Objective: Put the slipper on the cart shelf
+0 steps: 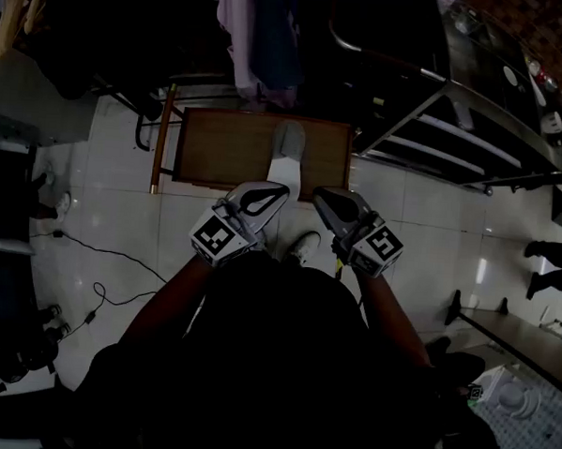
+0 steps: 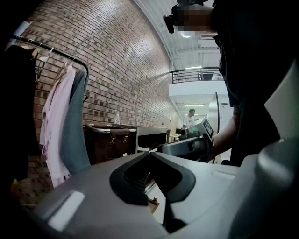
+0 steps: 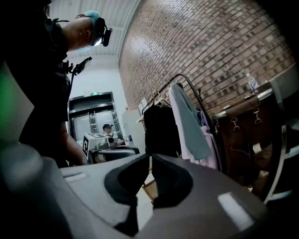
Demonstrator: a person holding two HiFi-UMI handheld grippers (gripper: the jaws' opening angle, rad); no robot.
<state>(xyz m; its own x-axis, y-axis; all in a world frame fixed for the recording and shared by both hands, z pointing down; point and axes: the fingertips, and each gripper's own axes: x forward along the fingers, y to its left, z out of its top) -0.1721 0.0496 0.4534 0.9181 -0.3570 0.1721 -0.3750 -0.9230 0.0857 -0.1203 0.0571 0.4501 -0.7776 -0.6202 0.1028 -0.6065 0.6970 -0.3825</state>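
Observation:
A grey and white slipper lies on a low brown wooden table straight ahead of me on the floor. The metal cart with its dark shelves stands at the upper right. Both grippers hang close to my body, short of the table's near edge and apart from the slipper. My left gripper has its tips touching and holds nothing. My right gripper is shut too, with nothing between its jaws. Each gripper view shows the other gripper and no slipper.
A clothes rack with hanging garments stands behind the table against a brick wall. A white shoe is on the tiles by my feet. Cables trail at the left. A bottle stands on the brown cart.

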